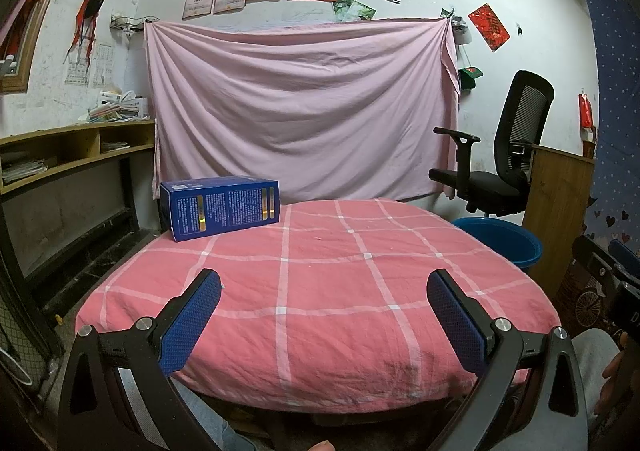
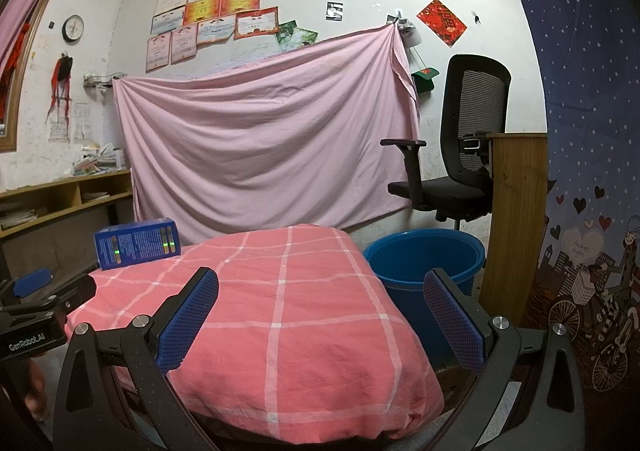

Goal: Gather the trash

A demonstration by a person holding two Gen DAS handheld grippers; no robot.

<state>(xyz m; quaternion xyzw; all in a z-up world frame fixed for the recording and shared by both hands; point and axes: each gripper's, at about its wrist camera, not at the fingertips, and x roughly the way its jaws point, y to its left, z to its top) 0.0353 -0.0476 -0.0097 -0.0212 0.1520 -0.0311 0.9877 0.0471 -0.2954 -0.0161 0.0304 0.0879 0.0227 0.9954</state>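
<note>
Blue box (image 1: 219,208) on pink cloth (image 1: 320,291) (far-left corner), blue bucket (image 2: 424,263) nr.

Checked cloth (image 1: 320,291): pink-red, white grid lines. Carton (image 1: 219,207): blue, white print, gold strips. Bucket (image 2: 424,263): blue. Hung sheet (image 1: 300,107): pale pink. Office chair (image 2: 460,155): black, grey mesh.
</note>
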